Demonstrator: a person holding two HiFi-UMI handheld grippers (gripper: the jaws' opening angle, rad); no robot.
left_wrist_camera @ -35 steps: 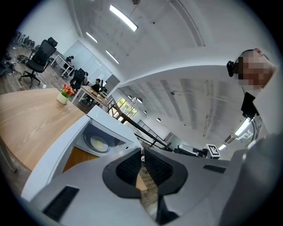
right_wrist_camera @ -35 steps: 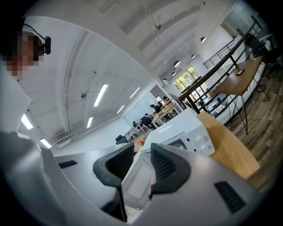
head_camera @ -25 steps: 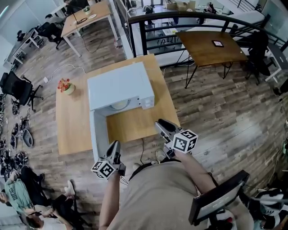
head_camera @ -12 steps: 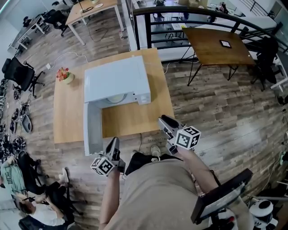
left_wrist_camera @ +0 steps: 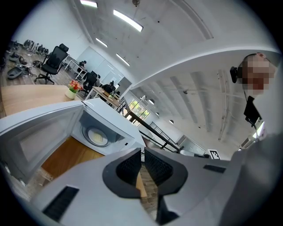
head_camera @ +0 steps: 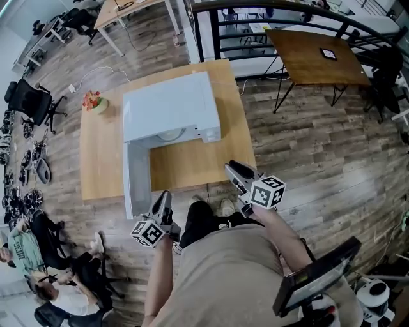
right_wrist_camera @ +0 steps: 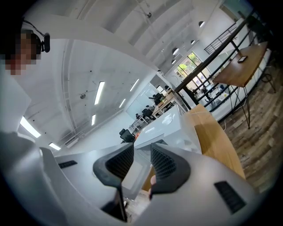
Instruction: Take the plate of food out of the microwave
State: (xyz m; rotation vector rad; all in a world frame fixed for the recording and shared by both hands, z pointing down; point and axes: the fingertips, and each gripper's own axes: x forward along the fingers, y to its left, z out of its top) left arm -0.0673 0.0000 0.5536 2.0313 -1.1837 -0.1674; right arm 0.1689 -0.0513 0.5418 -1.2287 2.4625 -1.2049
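Wooden table (head_camera: 102, 159): open microwave (head_camera: 169, 105), plate of food (left_wrist_camera: 97, 136) inside; left tool (left_wrist_camera: 142, 152) closed, right tool (right_wrist_camera: 142, 147) slightly open.

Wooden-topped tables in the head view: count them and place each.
3. The centre table bears the microwave; a darker table stands upper right; a third table sits at the top-left edge. Others may be hidden.

Microwave (head_camera: 169, 105) sits on the table (head_camera: 102, 159), its door (head_camera: 137, 179) swung out on the left toward the person, plate (head_camera: 171, 134) inside. Flower pot (head_camera: 94, 102) stands left of it. Left gripper (head_camera: 164, 197) is by the door's end, right gripper (head_camera: 232, 168) at the table's near right corner.
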